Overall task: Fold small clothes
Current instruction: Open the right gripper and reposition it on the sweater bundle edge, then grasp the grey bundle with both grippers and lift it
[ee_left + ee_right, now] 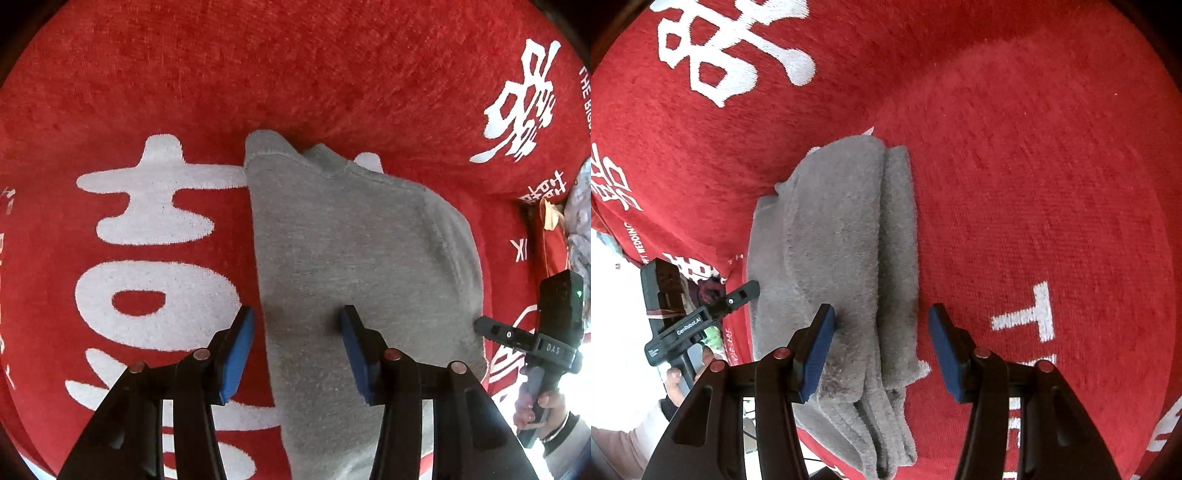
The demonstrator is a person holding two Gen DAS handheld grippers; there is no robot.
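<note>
1. The left gripper (297, 350) comes up from the bottom of the left wrist view with its blue pads (238, 354) spread wide. Nothing is held between them.
2. Its left pad sits over the red cloth, just beside the garment's left edge. Its right pad sits over the grey fabric. Whether either pad presses on the fabric cannot be told.
3. The grey folded garment (354, 266) fills the centre of that view. It runs from a ribbed hem at the upper middle down to the bottom edge, passing between the fingers.
4. It lies flat on a red cloth with white characters (147, 229), which covers the whole surface.
5. The right gripper (882, 347) also stands wide open in the right wrist view, gripping nothing.
6. Its left pad (818, 350) is against or just above the fuzzy grey surface. The right pad hangs over bare red cloth, just to the right of the garment's edge.
7. From this side the garment shows as a stack of layers in the centre of the frame. Its folded edges run from the upper middle to the bottom.
8. At the right edge of the left view the right gripper appears as a black handle in the person's hand (535, 406), beside the garment's right edge.
9. At the lower left of the right view the left gripper shows the same way, its tip near the garment's left edge.
</note>
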